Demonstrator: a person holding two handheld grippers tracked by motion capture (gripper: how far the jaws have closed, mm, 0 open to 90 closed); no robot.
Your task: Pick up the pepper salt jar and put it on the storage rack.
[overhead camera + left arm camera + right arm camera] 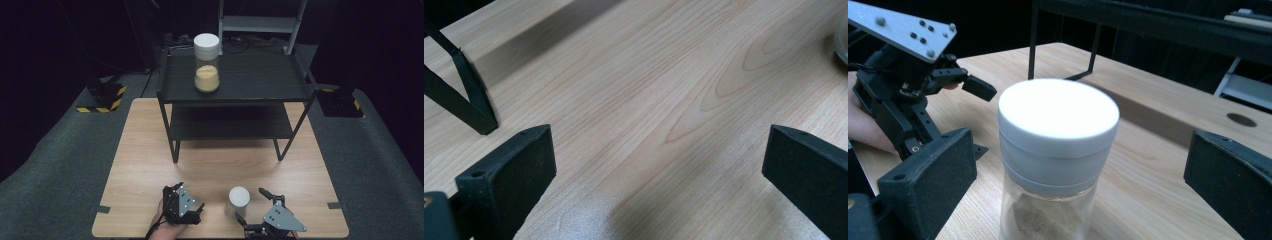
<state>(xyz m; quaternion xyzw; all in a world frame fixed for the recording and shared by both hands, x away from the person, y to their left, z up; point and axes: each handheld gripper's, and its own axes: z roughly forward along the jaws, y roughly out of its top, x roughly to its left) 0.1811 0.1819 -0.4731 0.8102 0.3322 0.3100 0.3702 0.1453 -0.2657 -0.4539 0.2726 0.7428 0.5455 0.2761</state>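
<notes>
A small clear jar [239, 201] with a white lid stands on the wooden table [150, 150] near its front edge. It holds some tan powder at the bottom. My right gripper [251, 204] is open with one jaw on each side of this jar [1058, 150], not touching it. To the jar's left, my left gripper [189, 198] is open over bare wood, held by a hand. The right gripper view shows it beside the jar [979, 117]. A taller jar [206, 62] of tan powder with a white lid stands on the black shelf's top tier [260, 75].
The black two-tier metal shelf [230, 125] takes up the far half of the table; one of its legs [464, 95] appears in the left gripper view. Grey carpet surrounds the table. Bare wood lies between the shelf legs and the grippers.
</notes>
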